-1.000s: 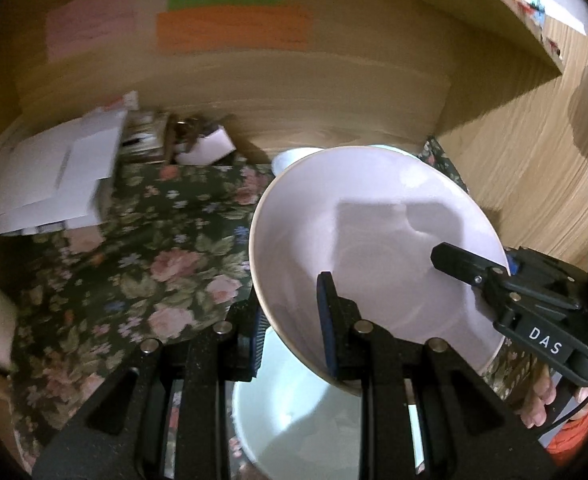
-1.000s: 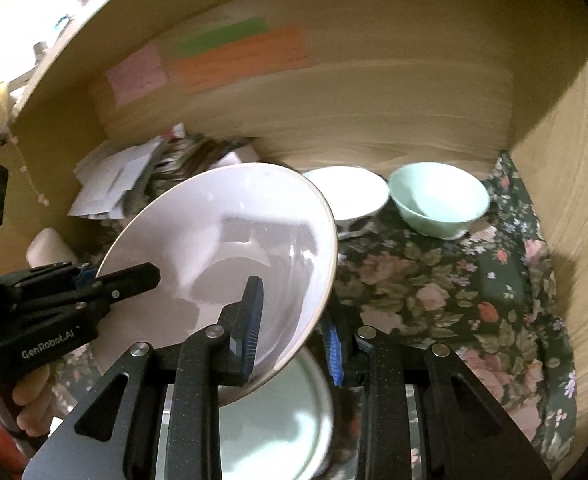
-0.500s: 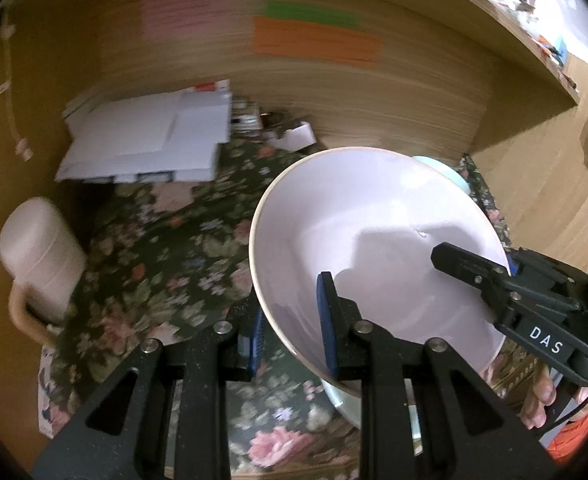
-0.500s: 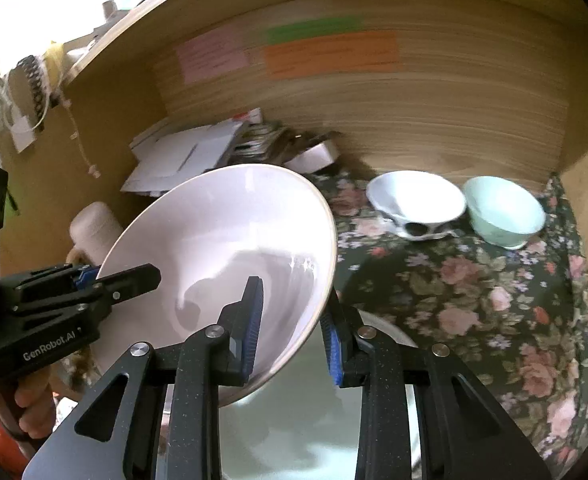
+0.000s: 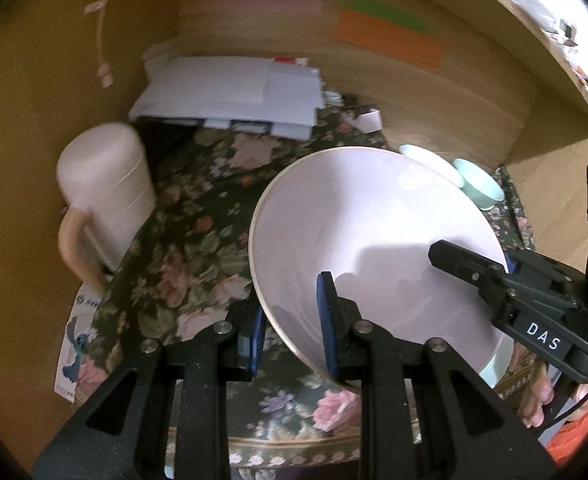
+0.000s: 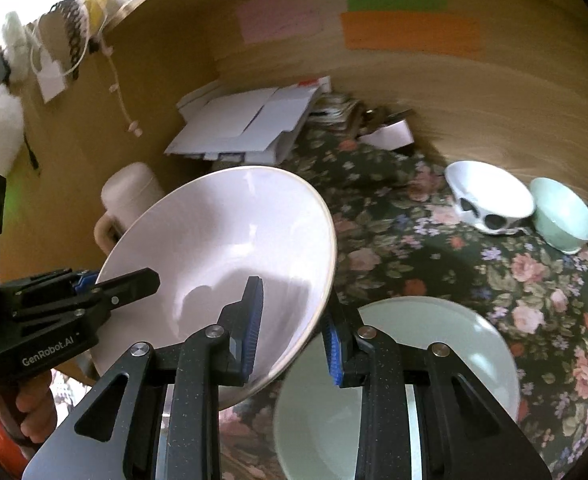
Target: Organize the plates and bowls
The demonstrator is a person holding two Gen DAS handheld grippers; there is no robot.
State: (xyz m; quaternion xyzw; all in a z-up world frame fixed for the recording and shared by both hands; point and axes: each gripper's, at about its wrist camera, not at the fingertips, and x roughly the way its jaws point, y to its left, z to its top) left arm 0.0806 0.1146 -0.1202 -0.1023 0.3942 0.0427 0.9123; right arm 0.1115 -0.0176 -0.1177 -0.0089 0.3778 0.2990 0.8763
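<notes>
A large pale pink ceramic bowl with a thin gold rim is held tilted above the dark floral-clothed surface, gripped from two sides. The left tongs are pinched on its near-left rim, one blue pad inside and one outside; the right tongs are pinched on its opposite rim in the same way. In each wrist view the other tongs are seen clamped across the bowl.

The surface is enclosed by a wooden back wall and side panels, so room is limited at the rear and sides. An open stretch of cloth is seen between the held bowl and the rear objects.

The held bowl is empty. Below it, near the front edge, a pale green round plate lies flat, nothing in it. Toward the rear right, a white bowl with black patches stands just beside a small mint-green bowl; their interiors look empty.

At the left, a cream lidded mug with a handle is partly hidden by the held bowl in the right view. A stack of white papers rests at the rear; small items beside it are too blurred to make out. The plate is cut off by the tongs' arms.
</notes>
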